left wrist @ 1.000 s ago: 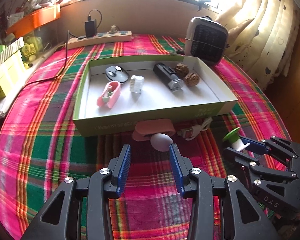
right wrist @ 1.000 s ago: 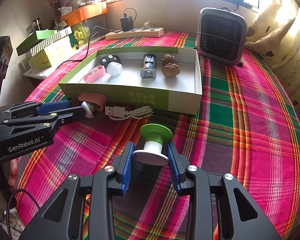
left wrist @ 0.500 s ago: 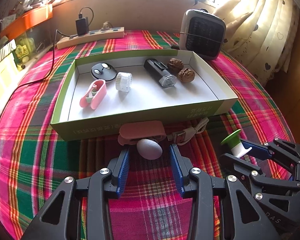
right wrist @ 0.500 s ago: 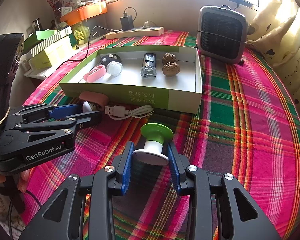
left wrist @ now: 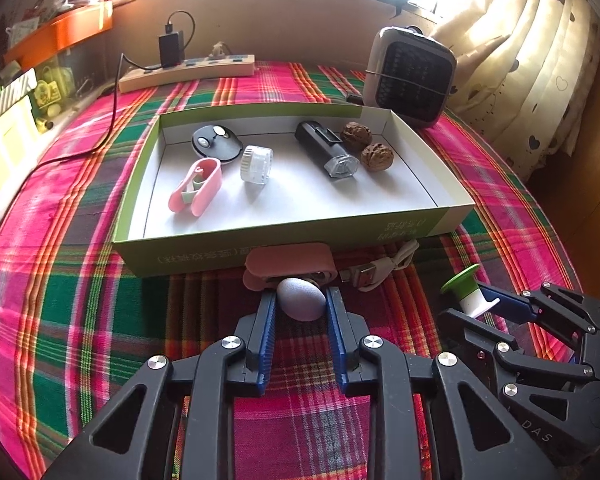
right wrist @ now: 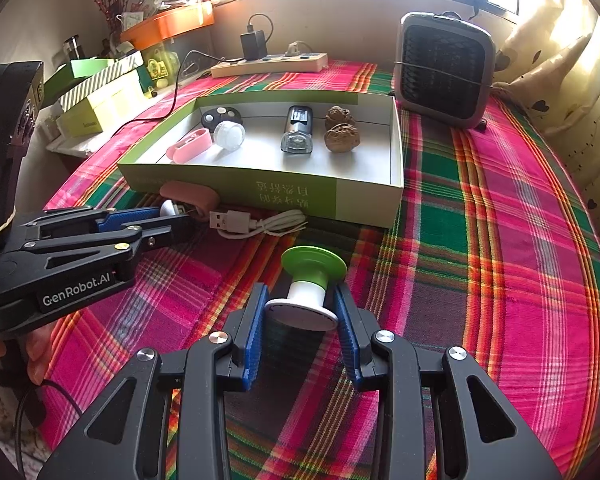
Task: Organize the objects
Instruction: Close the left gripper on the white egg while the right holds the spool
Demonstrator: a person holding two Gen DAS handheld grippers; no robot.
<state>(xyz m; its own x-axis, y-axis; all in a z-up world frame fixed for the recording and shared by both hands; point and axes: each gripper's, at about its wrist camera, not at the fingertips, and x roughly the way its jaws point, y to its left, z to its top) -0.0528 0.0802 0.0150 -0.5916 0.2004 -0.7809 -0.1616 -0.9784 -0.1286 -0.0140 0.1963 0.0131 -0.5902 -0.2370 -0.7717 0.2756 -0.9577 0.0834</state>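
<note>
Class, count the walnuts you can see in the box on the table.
2. Both lie at the right end of the box: one walnut near the back wall, the other walnut touching it in front. None seems hidden.

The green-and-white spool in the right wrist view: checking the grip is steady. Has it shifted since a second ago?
No. The spool sits between the right hand-held gripper pads, at the same spot against the USB cable.
</note>
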